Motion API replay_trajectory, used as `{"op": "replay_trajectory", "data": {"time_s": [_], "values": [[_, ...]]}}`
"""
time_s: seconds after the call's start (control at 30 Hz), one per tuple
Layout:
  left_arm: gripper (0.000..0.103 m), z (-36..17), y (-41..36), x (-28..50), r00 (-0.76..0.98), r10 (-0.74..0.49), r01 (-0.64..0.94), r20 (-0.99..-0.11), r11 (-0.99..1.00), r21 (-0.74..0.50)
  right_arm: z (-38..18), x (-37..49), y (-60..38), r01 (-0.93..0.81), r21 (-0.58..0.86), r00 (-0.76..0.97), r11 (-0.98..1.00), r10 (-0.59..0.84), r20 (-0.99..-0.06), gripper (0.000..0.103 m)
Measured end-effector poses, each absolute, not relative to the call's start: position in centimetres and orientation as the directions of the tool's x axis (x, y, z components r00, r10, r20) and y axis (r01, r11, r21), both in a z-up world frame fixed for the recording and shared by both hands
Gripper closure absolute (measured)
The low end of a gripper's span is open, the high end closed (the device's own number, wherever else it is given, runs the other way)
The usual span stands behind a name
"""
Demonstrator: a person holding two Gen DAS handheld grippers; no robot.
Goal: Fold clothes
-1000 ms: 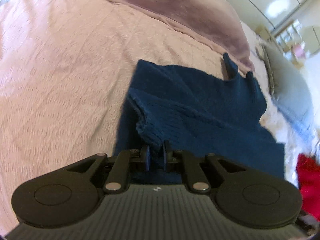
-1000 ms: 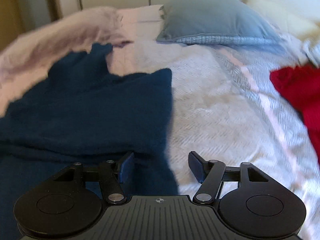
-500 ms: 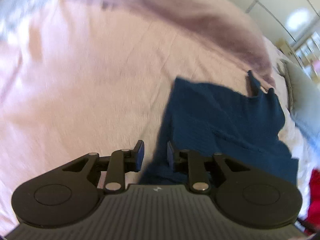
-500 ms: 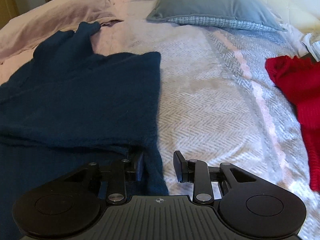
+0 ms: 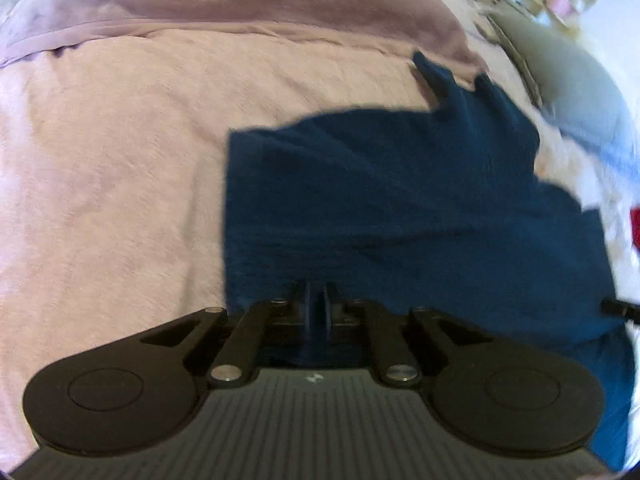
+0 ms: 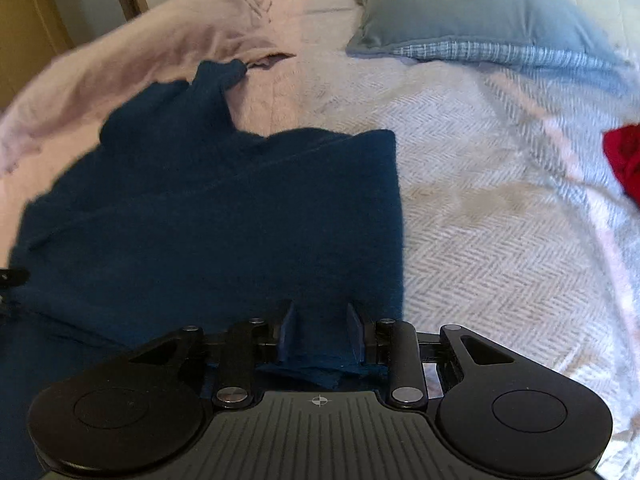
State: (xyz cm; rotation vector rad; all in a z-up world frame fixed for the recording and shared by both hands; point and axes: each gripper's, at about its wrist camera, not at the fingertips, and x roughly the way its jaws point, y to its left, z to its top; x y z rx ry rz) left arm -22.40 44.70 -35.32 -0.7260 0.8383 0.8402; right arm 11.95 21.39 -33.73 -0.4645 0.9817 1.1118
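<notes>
A dark blue knitted sweater (image 5: 380, 200) lies spread on the bed, with its neck towards the far side. In the left wrist view my left gripper (image 5: 316, 296) is at the sweater's near edge, close to its left side. It is shut, with a thin pinch of blue knit between its fingers. In the right wrist view the sweater (image 6: 220, 208) fills the left half. My right gripper (image 6: 320, 320) sits at the near right corner, shut on a thick fold of the hem that fills the gap between its pads.
A pale pink bedspread (image 5: 100, 180) lies left of the sweater and a white herringbone cover (image 6: 500, 220) lies right of it. A bunched mauve blanket (image 5: 240, 0) runs along the far side. A grey-blue pillow (image 6: 472, 16) sits at the head. A red garment (image 6: 624, 156) lies at the right edge.
My left gripper opened beside the sweater's left edge, then came back over the hem and shut on it. My right gripper slid left onto the hem's right corner and narrowed around the fold.
</notes>
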Motion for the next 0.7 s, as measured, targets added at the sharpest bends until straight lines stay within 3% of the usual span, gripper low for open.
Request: {"op": "replay_trajectory", "data": {"time_s": [0.13,0.3,0.43,0.57,0.63,0.67,0.7], "values": [[0.091,-33.1,45.9,-22.1,0.437,0.368,-0.842,-0.821,0.490,-0.228,-32.1,13.1,22.7,-0.902,0.148,0.115,0.406,0.555,-0.824,0.072],[0.086,-36.1,48.3,-19.0,0.337,0.326,-0.858,-0.883,0.493,-0.146,-34.2,15.1,26.7,-0.905,0.102,0.131,0.413,0.498,-0.857,0.071],[0.086,-33.6,51.3,-17.8,0.384,0.354,-0.854,-0.853,0.487,-0.183,-32.9,17.3,29.5,-0.904,0.107,0.135,0.414,0.514,-0.847,0.071],[0.073,-31.8,55.1,-14.7,0.470,0.317,-0.816,-0.824,0.512,-0.268,-31.7,20.6,33.5,-0.888,0.263,0.017,0.378,0.598,-0.801,0.071],[0.060,-31.8,56.7,-12.4,0.532,0.265,-0.786,-0.804,0.509,-0.351,-31.8,22.2,36.1,-0.845,0.405,-0.104,0.350,0.635,-0.765,0.070],[0.059,-31.8,57.6,-11.3,0.562,0.239,-0.768,-0.792,0.506,-0.392,-32.1,22.8,37.5,-0.817,0.469,-0.161,0.335,0.649,-0.744,0.067],[0.057,-32.1,58.3,-10.3,0.585,0.217,-0.757,-0.782,0.493,-0.429,-32.5,23.2,38.8,-0.791,0.516,-0.205,0.327,0.654,-0.728,0.058]]}}
